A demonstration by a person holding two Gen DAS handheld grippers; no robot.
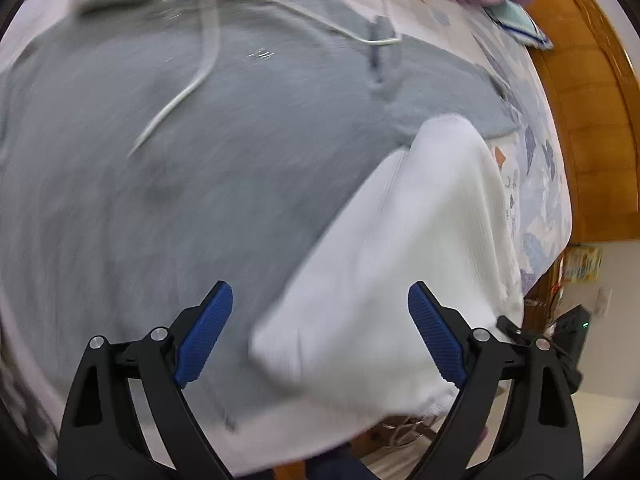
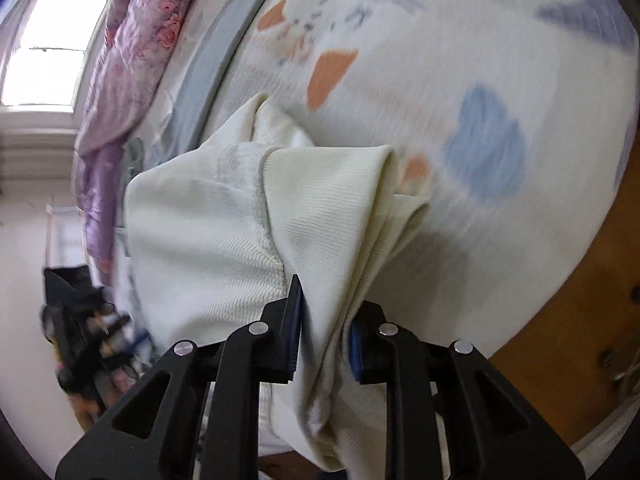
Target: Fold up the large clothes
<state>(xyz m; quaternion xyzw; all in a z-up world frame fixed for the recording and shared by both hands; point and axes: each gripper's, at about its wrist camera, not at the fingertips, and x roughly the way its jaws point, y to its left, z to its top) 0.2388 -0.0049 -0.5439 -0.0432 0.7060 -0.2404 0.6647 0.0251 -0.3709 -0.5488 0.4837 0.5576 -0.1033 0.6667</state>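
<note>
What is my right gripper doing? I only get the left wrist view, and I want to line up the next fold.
Observer: The right gripper is shut on a bunched fold of the cream garment.
Operator: I see white cloth between my open left gripper pads. Is the same cloth lifted on your side?
Observer: It looks so; it hangs from the right gripper above the patterned bedsheet.
Operator: Anything beyond the bed that way?
Observer: A bright window, past a pink floral quilt.
</note>
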